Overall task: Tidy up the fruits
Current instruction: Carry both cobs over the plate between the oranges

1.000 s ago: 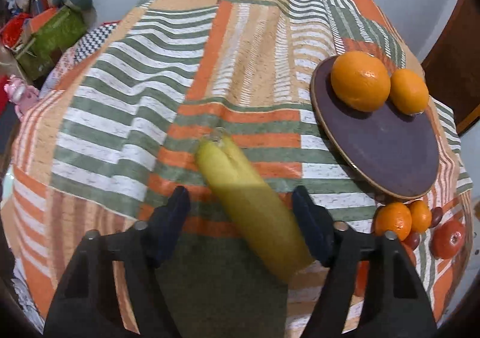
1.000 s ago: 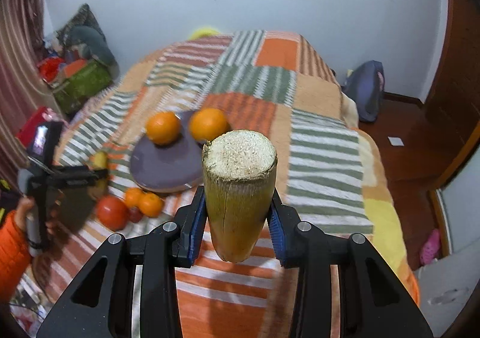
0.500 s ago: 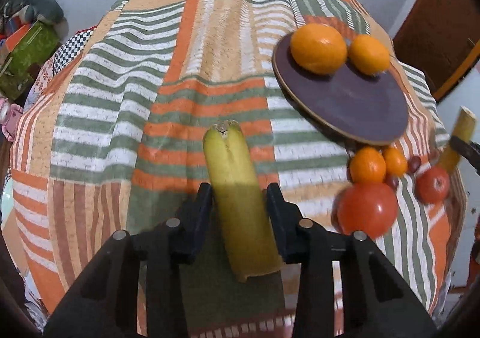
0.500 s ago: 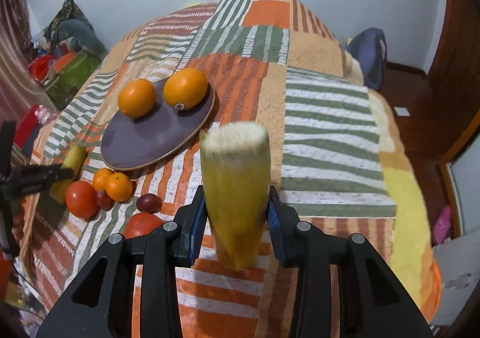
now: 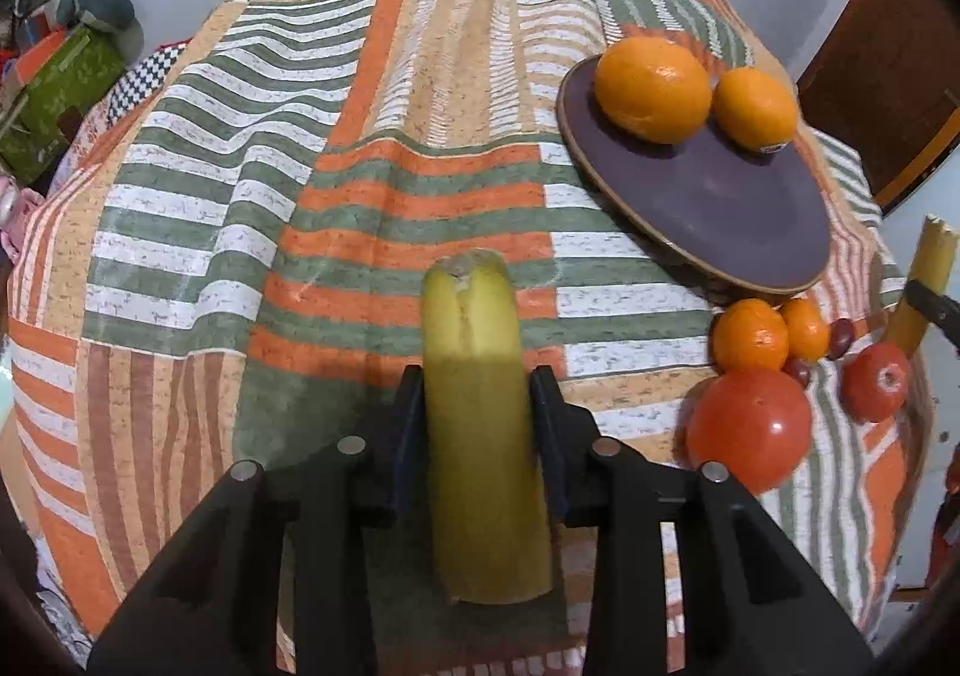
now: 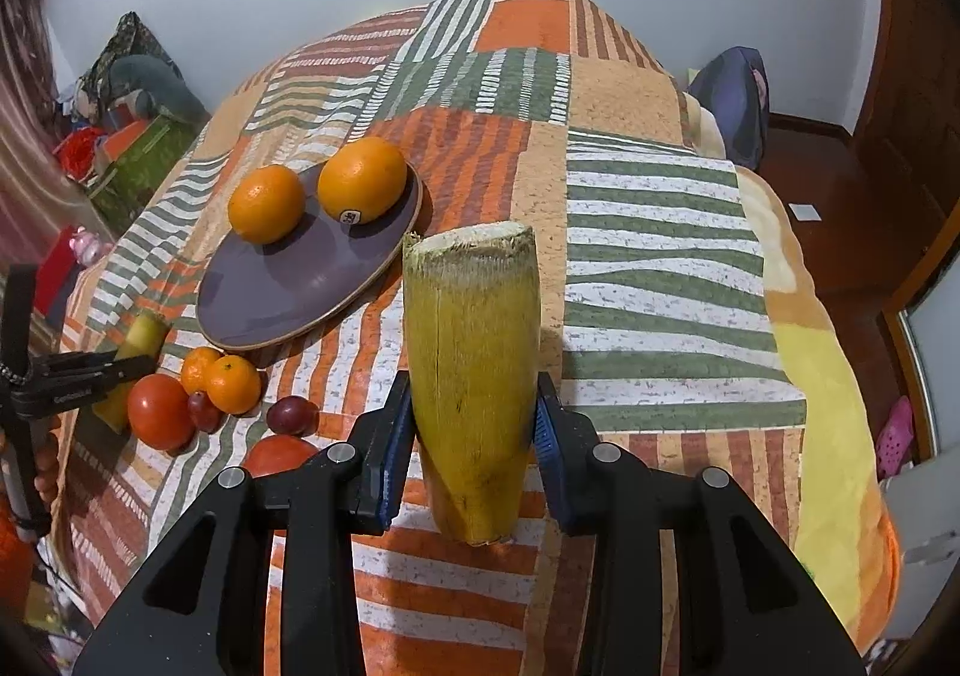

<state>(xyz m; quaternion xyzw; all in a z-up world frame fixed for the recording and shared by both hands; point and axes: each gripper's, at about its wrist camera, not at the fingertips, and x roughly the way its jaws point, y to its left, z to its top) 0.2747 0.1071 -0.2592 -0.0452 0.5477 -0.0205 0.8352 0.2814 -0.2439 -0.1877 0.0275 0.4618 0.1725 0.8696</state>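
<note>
Here, left gripper (image 5: pixel 477 406) clamped on banana (image 5: pixel 480 436); right gripper (image 6: pixel 474 424) clamped on sugarcane piece (image 6: pixel 474 364); two oranges (image 6: pixel 312 193) sat on plate (image 6: pixel 282 292).

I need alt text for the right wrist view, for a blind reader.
The right tool grips a yellow cut stalk above a striped blanket. Left of it, two oranges sit on a purple plate.

two oranges (image 6: pixel 312 196) sit side by side on the far part of the plate (image 6: pixel 288 286), which lies on the bed (image 6: pixel 660 232). in front of the plate, tangerines (image 6: pixel 222 373), tomatoes (image 6: pixel 159 412) and grapes (image 6: pixel 291 415) huddle close together on the bed.
</note>
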